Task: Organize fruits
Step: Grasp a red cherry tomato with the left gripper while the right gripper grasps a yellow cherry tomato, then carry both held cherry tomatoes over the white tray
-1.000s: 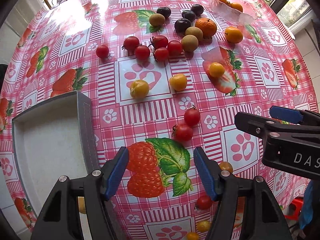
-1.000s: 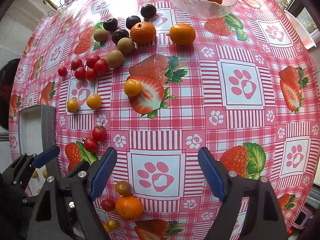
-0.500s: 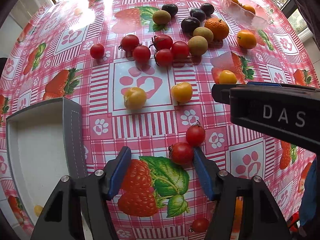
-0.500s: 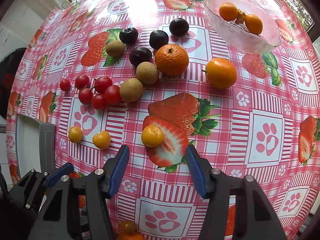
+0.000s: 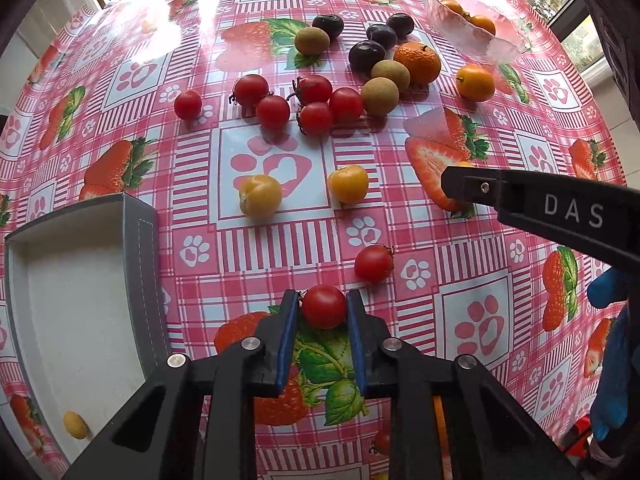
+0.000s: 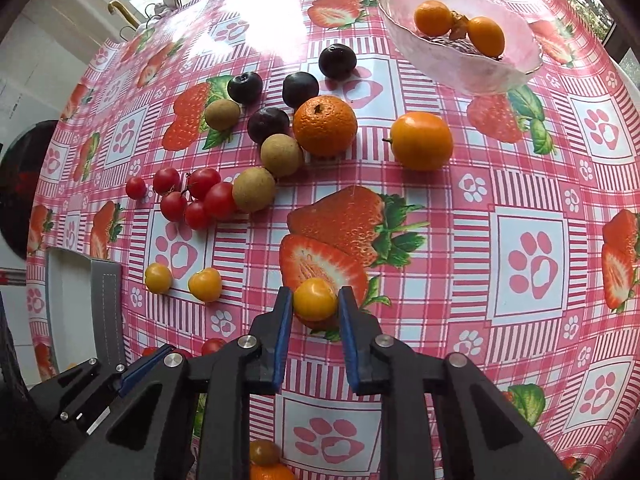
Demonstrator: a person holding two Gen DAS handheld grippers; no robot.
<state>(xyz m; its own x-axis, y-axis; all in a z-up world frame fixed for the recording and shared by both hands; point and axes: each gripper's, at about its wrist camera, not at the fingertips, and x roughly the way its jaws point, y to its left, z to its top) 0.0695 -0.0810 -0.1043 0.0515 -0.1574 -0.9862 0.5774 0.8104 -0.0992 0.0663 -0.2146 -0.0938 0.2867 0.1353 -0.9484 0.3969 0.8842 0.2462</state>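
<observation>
My left gripper (image 5: 322,304) is shut on a red cherry tomato (image 5: 324,306) that rests on the tablecloth. A second red tomato (image 5: 374,263) lies just beyond it. My right gripper (image 6: 315,300) is shut on a small yellow-orange fruit (image 6: 315,299) on the printed strawberry. The right gripper's body (image 5: 540,208) shows at the right of the left wrist view. Two more yellow fruits (image 5: 260,195) (image 5: 348,184) lie mid-table. A grey tray (image 5: 136,240) at the left holds one yellow fruit (image 5: 75,425). A glass bowl (image 6: 460,68) at the far right holds orange fruits.
A cluster of red cherry tomatoes (image 5: 294,104) lies beyond the yellow fruits. Brown longans (image 6: 280,156), dark plums (image 6: 300,89), a mandarin (image 6: 325,125) and a smooth orange fruit (image 6: 422,141) lie near the bowl. More small fruits (image 6: 264,454) sit under the right gripper.
Both grippers moved forward and closed: the left one on the red cherry tomato, the right one on the yellow-orange fruit. Earlier both stood open.
</observation>
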